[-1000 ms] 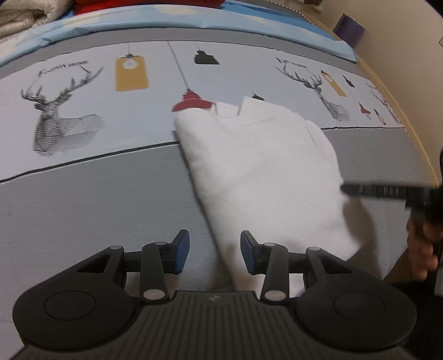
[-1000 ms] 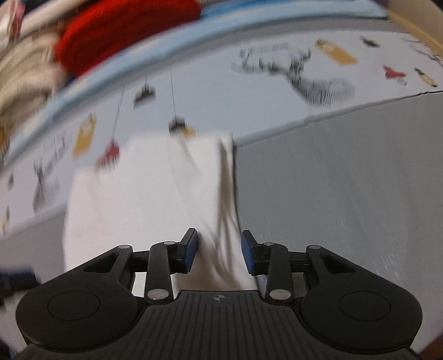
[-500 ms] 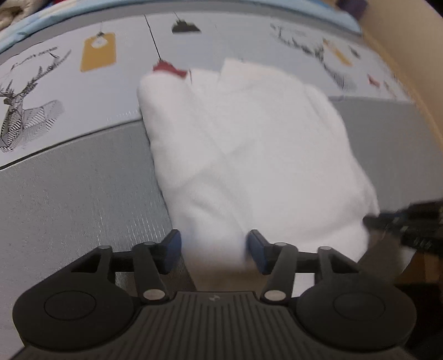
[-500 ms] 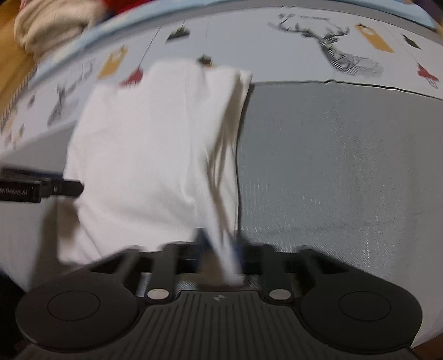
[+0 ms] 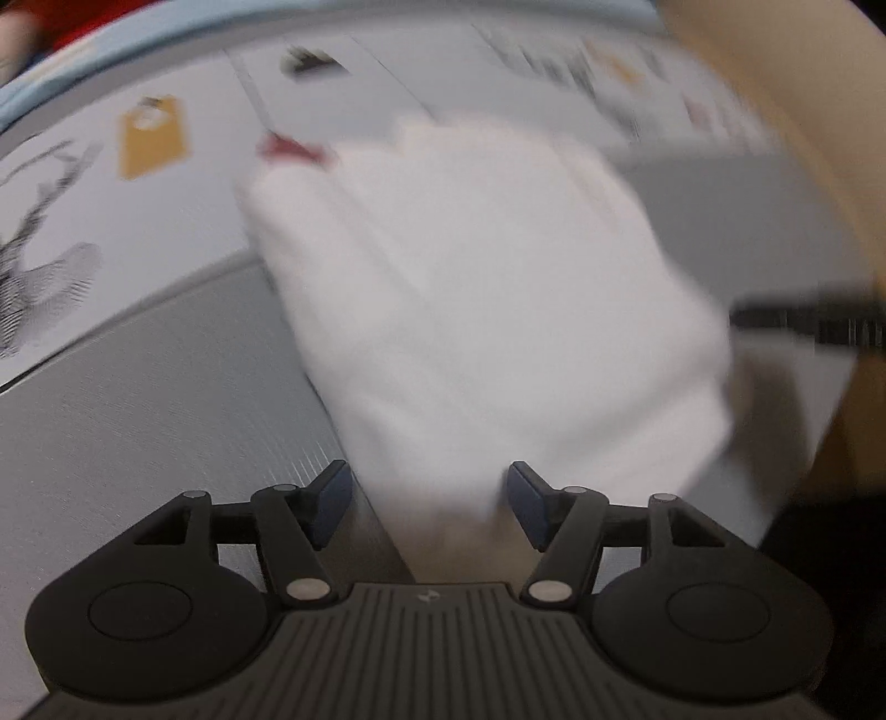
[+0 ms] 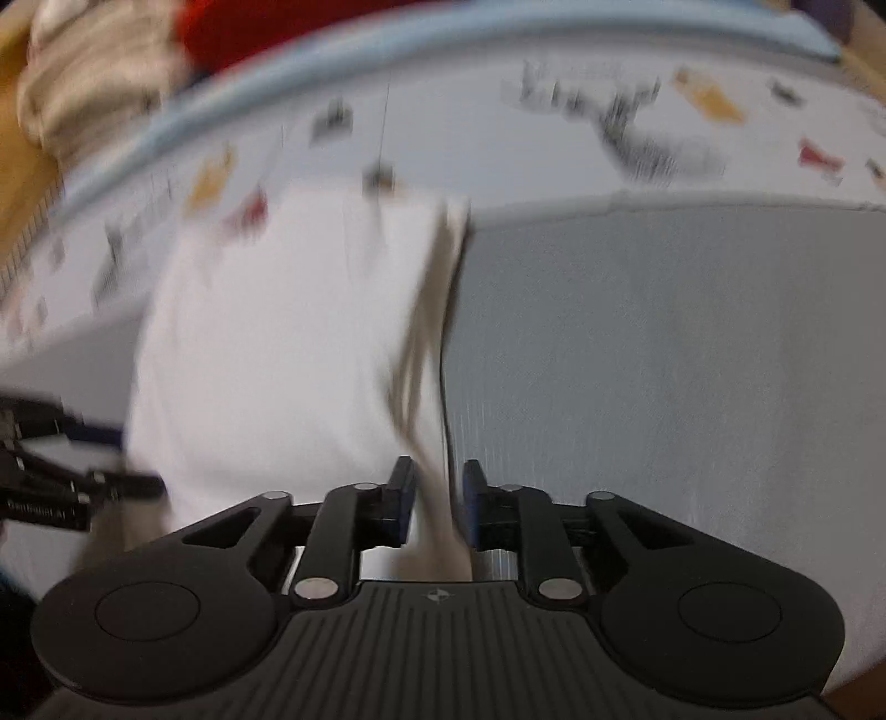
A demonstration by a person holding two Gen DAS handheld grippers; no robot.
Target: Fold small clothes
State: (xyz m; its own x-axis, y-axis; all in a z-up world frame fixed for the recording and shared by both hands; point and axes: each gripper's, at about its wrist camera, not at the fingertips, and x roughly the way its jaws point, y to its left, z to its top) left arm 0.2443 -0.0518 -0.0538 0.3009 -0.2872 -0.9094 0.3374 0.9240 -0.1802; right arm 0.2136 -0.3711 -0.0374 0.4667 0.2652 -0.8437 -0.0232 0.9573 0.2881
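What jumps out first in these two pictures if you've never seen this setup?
The white folded garment stands out, lying across a grey bedsheet printed with deer and hanging lamps. In the foreground of each view sits a black two-finger tool: the left gripper, jaws opening around the garment's near corner, and the right gripper, jaws opening with its layered side edge between them. A red bundle lies far back.

Soft, even indoor light; both fisheye views are motion-blurred, edges curved, with only faint shadows.
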